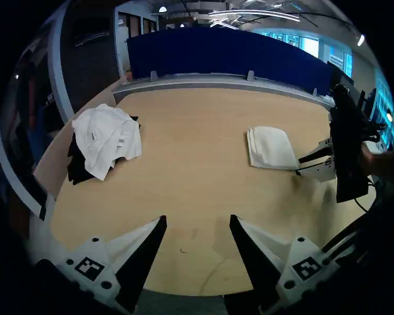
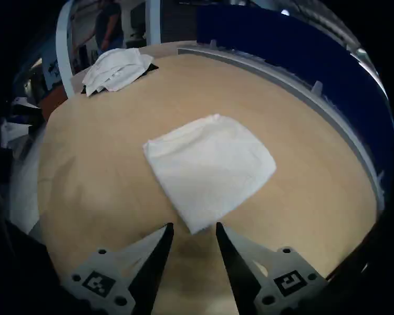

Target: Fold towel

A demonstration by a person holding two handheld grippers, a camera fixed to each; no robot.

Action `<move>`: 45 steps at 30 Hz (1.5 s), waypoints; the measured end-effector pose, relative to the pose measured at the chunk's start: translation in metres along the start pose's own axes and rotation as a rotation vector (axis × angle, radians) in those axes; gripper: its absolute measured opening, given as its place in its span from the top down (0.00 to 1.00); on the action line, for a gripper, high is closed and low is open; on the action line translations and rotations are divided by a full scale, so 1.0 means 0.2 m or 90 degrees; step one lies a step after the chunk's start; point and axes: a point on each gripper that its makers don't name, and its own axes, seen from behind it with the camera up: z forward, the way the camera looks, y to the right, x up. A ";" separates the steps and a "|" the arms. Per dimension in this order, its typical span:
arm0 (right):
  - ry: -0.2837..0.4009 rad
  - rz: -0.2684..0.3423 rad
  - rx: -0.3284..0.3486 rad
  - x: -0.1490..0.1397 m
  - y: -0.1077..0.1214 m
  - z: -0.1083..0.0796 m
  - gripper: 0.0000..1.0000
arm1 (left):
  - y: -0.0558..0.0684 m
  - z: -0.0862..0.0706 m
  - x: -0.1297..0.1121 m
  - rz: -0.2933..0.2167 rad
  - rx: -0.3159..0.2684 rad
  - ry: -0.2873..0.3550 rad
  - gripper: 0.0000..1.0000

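The left hand-held gripper [image 1: 197, 218] and the right hand-held gripper [image 2: 194, 224] both hover with fingers parted, gripping nothing.

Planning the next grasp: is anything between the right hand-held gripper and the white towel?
Nothing visible. The right hand-held gripper is open, its tips right at the near corner of the towel; the clothes pile sits far off across the table.

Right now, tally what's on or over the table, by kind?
Folded white towel: 1
Crumpled heap of white and black cloth: 1 (pieces inside can't be counted)
Grippers: 2, left gripper and right gripper, both open
Total: 4
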 end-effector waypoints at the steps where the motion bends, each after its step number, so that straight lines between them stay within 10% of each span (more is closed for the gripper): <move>1: -0.001 0.002 0.000 0.00 0.00 0.00 0.42 | 0.00 0.00 0.00 -0.001 0.001 0.000 0.11; 25: -0.001 0.030 0.000 -0.01 0.01 0.05 0.95 | 0.01 0.02 -0.02 -0.004 0.004 -0.002 0.11; 45: 0.062 -0.019 -0.027 0.29 0.11 -0.11 0.97 | 0.02 -0.01 0.02 -0.007 -0.002 0.011 0.11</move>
